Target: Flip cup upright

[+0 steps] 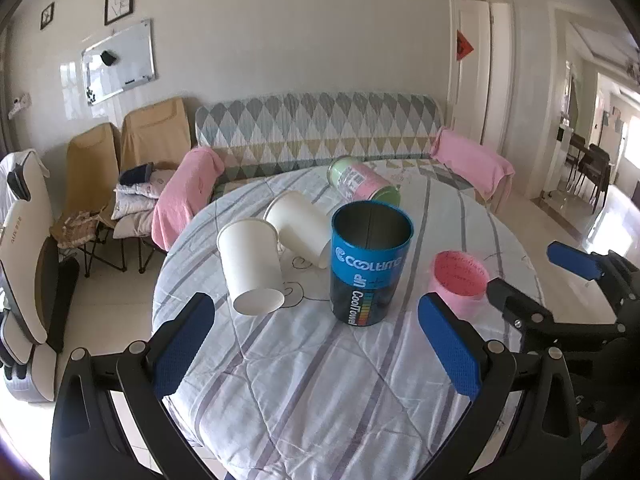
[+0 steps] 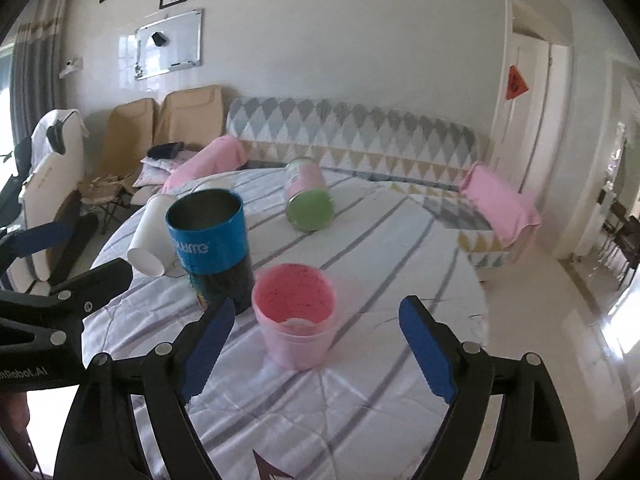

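Two white paper cups lie tipped on the round table: a near one (image 1: 252,268) with its base toward me and a far one (image 1: 300,232) behind it. The near one also shows in the right wrist view (image 2: 150,236). A pink can with a green lid (image 1: 362,182) lies on its side at the back (image 2: 308,194). A blue CoolTowel can (image 1: 370,264) stands upright, open end up (image 2: 212,248). A pink cup (image 2: 296,320) stands upright (image 1: 458,282). My left gripper (image 1: 316,344) is open and empty in front of the blue can. My right gripper (image 2: 316,348) is open around the pink cup's sides without touching.
The table wears a white quilted cloth with grey stripes (image 1: 320,380). A sofa with a diamond-pattern cover (image 1: 320,128) and pink armrest towels stands behind it. Folding chairs (image 1: 152,140) stand at the left. The right gripper shows at the right in the left wrist view (image 1: 568,280).
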### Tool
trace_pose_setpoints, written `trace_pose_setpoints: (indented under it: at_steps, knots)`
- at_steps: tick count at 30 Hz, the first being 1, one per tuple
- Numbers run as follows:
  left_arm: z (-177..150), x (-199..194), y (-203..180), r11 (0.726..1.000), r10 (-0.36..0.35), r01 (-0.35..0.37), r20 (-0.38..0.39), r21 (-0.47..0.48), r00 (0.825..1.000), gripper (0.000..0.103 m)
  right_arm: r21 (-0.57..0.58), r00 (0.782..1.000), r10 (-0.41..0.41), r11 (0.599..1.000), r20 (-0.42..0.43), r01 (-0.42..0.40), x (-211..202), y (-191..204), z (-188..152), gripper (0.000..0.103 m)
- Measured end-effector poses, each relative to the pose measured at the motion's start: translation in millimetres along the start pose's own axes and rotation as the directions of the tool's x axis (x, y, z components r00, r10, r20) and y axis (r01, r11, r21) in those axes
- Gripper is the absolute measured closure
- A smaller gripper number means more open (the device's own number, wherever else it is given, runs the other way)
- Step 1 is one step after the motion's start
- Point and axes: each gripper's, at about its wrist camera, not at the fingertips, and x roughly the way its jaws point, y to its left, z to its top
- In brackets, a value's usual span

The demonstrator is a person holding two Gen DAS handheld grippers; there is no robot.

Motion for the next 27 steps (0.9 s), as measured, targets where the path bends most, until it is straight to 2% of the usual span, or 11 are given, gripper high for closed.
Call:
trace_pose_setpoints:
  at_steps: [11,20,27]
  knots:
    - [6,-20,-6,0.996,0.084,-0.083,0.04,-0.025,0.996,0.0,0.033,0.997,-0.063,0.998,0.045,0.062,-26,-11,4,0.017]
    - [9,-27,-7,0.998,0.062,-0.061,0.025,-0.031,0.998,0.0,0.063,0.997,0.014,0.998,0.082,-0.02,-42,-15,10,0.017]
    - [15,-34,1,0.996,0.062,-0.059,0.042,-0.059,0.997,0.0,0.071,0.994,0.015,0.997,0.104,-0.022,-49,-12,19,0.017]
